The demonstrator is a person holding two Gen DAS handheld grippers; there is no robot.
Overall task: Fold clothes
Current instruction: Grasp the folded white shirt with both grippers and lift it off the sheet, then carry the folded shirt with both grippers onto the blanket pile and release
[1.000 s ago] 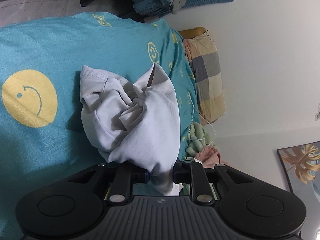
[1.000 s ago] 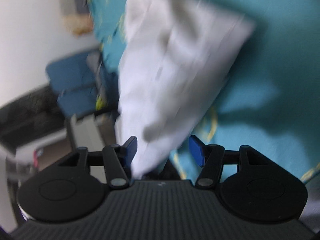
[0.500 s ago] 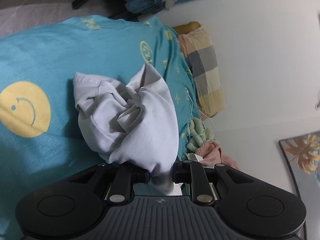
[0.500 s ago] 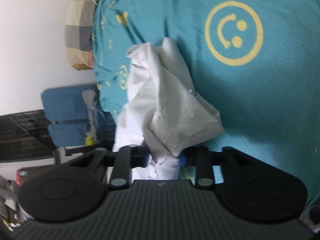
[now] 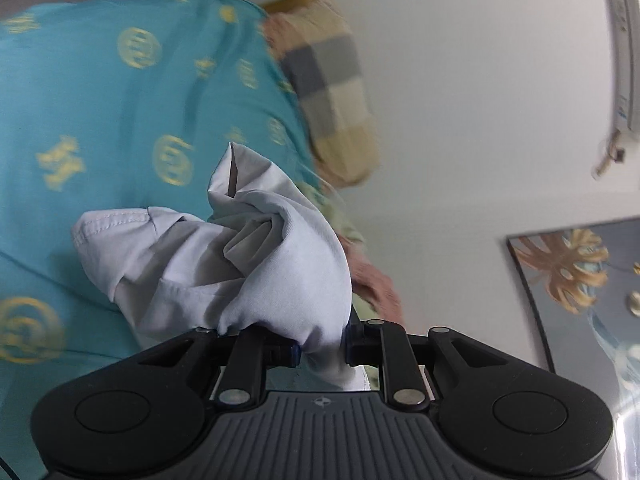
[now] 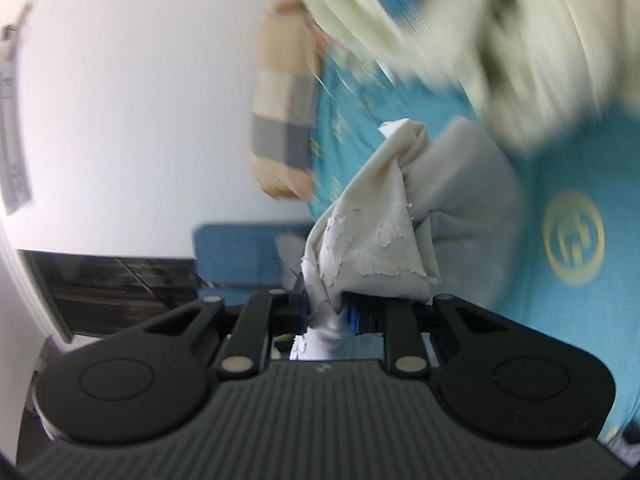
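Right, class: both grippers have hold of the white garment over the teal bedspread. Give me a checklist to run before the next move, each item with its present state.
1. Left gripper clamped on the white garment: ok.
2. Right gripper clamped on the same garment: ok.
3. Garment spread flat for folding: not ok, bunched.
4. Both grips on matching corners: cannot tell.
5. Teal bedspread free beneath: cannot tell; a blurred pale cloth lies nearby.

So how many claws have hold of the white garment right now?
2. The left claw pinches a bunched fold of the white garment; the right claw grips another part.
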